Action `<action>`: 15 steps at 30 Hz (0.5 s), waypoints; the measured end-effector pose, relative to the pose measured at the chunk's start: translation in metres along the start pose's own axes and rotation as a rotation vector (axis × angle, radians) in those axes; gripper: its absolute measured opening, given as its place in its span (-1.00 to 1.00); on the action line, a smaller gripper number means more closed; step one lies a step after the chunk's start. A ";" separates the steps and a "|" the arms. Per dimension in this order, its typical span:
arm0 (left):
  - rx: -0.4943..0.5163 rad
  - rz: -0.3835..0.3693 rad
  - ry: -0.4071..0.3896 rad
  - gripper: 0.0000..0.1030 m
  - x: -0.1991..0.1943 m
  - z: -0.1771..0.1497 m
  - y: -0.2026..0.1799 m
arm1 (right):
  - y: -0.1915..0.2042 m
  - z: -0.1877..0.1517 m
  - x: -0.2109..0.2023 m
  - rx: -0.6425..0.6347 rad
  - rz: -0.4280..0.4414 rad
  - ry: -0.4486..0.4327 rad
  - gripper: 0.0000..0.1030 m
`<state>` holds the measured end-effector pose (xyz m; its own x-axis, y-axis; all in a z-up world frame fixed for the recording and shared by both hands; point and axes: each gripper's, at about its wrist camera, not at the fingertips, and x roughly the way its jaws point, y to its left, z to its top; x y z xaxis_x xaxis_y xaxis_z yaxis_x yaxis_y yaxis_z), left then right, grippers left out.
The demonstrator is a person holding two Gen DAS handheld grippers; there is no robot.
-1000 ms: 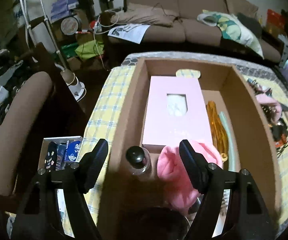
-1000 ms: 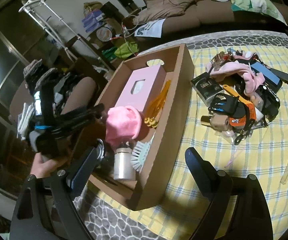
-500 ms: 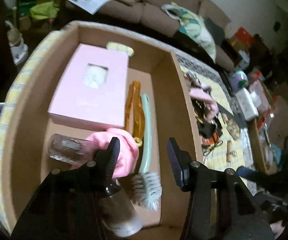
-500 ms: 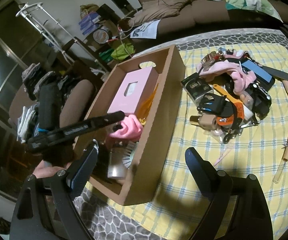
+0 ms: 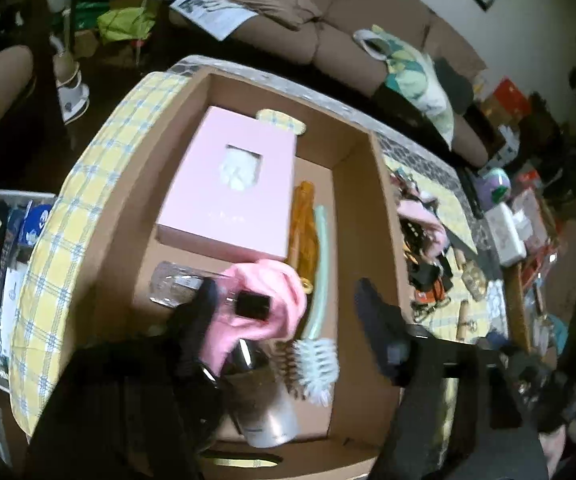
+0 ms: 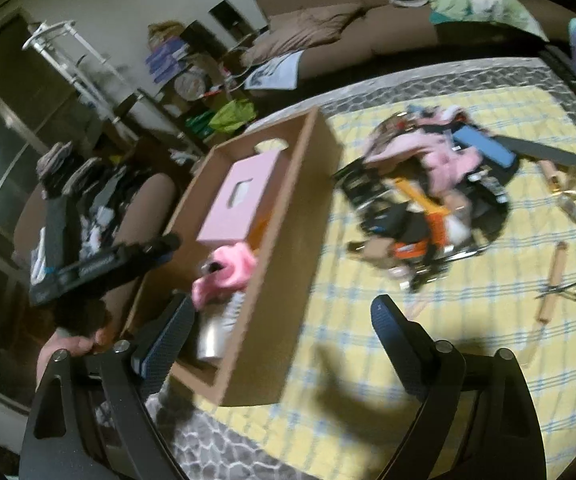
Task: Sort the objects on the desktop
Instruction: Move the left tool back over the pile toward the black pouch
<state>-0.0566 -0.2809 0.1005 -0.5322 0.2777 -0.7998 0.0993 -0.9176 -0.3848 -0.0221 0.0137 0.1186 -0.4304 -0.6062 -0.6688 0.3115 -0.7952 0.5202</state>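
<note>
My left gripper (image 5: 288,312) hangs over the near end of the cardboard box (image 5: 383,216), its jaws spread wide after just opening, nothing pinched between them; below them lie a pink cloth (image 5: 264,304), a small dark-capped bottle (image 5: 252,305) resting on it, and a clear bottle (image 5: 176,286) lying on its side just beside the cloth; a pale cylinder (image 5: 268,412) sits at the box's near wall, a white-bristled brush (image 5: 315,364) with a mint handle beside it, an orange piece (image 5: 303,232) along that handle; a pink tissue box (image 5: 232,184) fills the far left part. My right gripper (image 6: 284,332) is held above the yellow checked cloth (image 6: 447,320) at the box's near corner, jaws apart and empty; the unsorted heap (image 6: 427,204) lies on that cloth well right of the box, a wooden-handled tool (image 6: 551,280) near it; the person's left hand (image 6: 68,350) shows at the lower left edge, blurred.
</note>
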 end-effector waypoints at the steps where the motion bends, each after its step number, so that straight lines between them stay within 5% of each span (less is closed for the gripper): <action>1: 0.021 -0.004 0.003 0.66 0.000 -0.003 -0.008 | -0.007 0.002 -0.003 0.008 -0.020 -0.007 0.95; 4: 0.077 -0.020 0.011 0.80 0.002 -0.012 -0.031 | -0.036 0.005 -0.015 0.040 -0.103 -0.021 0.99; 15: 0.369 -0.070 0.055 0.83 0.027 -0.065 -0.148 | -0.127 0.001 -0.046 0.141 -0.310 -0.011 0.99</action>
<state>-0.0307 -0.1190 0.1057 -0.4804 0.3494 -0.8044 -0.2504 -0.9337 -0.2560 -0.0427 0.1423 0.0837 -0.4953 -0.3350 -0.8015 0.0442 -0.9312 0.3619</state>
